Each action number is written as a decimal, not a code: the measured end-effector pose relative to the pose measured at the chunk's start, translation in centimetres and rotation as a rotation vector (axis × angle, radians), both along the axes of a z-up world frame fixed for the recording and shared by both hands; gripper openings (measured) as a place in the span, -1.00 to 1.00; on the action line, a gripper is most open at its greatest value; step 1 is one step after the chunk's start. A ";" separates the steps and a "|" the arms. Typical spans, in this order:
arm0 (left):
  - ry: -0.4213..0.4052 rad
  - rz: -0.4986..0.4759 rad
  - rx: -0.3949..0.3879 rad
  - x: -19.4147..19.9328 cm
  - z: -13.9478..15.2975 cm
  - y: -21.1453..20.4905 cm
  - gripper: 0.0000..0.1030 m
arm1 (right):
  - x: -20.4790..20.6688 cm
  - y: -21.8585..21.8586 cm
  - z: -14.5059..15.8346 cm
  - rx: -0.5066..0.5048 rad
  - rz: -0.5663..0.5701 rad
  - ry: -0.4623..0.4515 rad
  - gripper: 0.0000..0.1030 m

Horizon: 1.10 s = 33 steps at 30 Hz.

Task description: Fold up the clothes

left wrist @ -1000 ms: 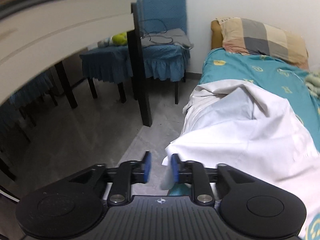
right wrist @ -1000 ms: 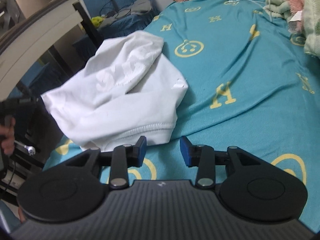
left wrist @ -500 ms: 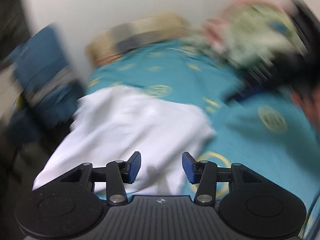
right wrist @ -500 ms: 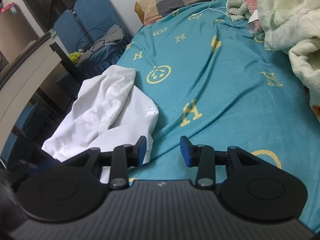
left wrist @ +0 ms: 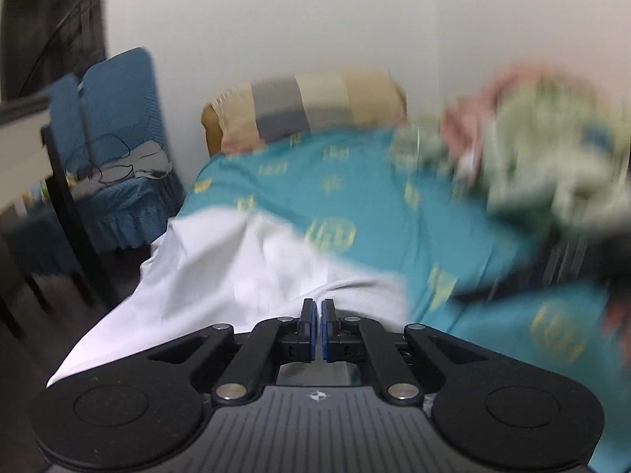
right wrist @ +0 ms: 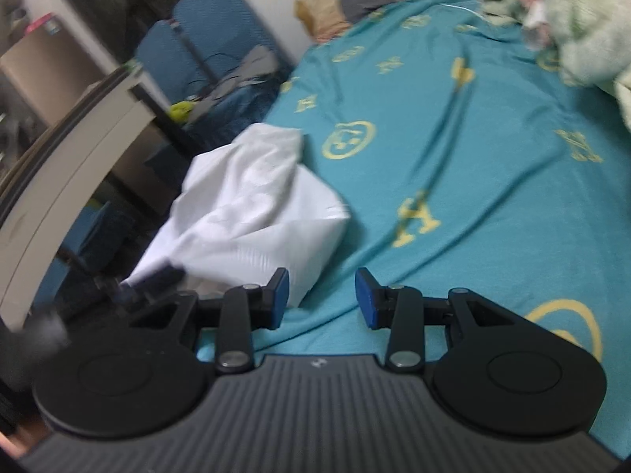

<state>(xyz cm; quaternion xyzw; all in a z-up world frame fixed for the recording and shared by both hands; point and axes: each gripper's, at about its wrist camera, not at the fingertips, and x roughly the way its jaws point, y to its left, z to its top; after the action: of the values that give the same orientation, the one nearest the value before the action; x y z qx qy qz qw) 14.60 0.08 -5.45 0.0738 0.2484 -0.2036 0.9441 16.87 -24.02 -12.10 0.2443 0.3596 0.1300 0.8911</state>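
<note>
The white garment (right wrist: 252, 213) lies crumpled at the left edge of the bed (right wrist: 493, 165), spilling over its side. In the left wrist view, the left tongs (left wrist: 318, 329) sit at lower centre, pressed nearly together at the garment's near hem; whether cloth is pinched between them is hard to tell through the blur. The right tongs (right wrist: 321, 297) are spread, just right of the garment's near corner. A checked pillow (left wrist: 303, 106) lies at upper centre.
</note>
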 end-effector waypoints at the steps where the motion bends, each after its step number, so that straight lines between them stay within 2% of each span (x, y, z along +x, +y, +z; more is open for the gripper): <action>1: -0.003 0.001 -0.045 -0.1 1.1 0.2 -0.94 | -0.2 0.5 0.3 -0.003 0.019 -0.014 -0.20; 4: -0.022 0.006 -0.144 -0.7 3.5 1.6 -0.95 | -0.7 1.9 1.1 -0.011 0.074 -0.056 -0.21; 7: -0.025 0.021 -0.203 -1.3 4.3 2.9 -0.95 | -0.4 3.5 1.7 -0.010 0.097 -0.073 -0.21; 9: -0.010 0.034 -0.227 -0.6 4.0 3.5 -0.94 | 0.3 4.6 1.8 -0.008 0.089 -0.070 -0.20; 12: -0.001 0.050 -0.244 -0.4 3.2 4.1 -0.95 | 1.5 7.0 1.8 -0.068 0.084 -0.097 -0.21; 16: -0.031 0.086 -0.272 -0.1 3.2 4.9 -0.95 | 3.8 9.0 0.2 -0.197 0.015 -0.082 -0.23; 18: -0.029 0.116 -0.290 0.2 3.4 5.4 -0.95 | 4.2 8.5 -0.4 -0.203 -0.021 -0.097 -0.21; 20: -0.018 0.136 -0.293 0.5 3.2 5.5 -0.95 | 3.8 7.2 -0.4 -0.175 -0.068 -0.134 -0.17; 25: 0.007 0.120 -0.203 0.6 1.3 3.7 -0.95 | 2.7 4.6 0.6 -0.109 -0.205 -0.210 -0.17; 27: 0.031 0.114 -0.177 0.7 0.2 3.1 -0.95 | 3.0 4.1 0.8 -0.092 -0.185 -0.225 -0.31; 28: 0.043 0.111 -0.167 0.7 -0.3 2.9 -0.95 | 3.1 3.9 0.8 -0.082 -0.174 -0.223 -0.54; 29: 0.055 0.108 -0.157 0.8 -0.8 2.7 -0.95 | 3.2 3.6 0.7 -0.072 -0.165 -0.220 -0.69; 31: 0.067 0.102 -0.139 0.8 -1.6 2.4 -0.95 | 3.4 3.2 0.7 -0.046 -0.145 -0.216 -0.84; 33: 0.085 0.112 -0.136 0.7 -2.2 2.3 -0.90 | 3.4 3.0 0.9 -0.019 -0.130 -0.220 -0.88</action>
<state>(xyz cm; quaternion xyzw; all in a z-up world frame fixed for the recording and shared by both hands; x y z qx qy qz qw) 15.32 2.34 -7.70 -0.0129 0.2774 -0.1699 0.9455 20.30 -21.04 -11.21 0.2428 0.2441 0.0945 0.9341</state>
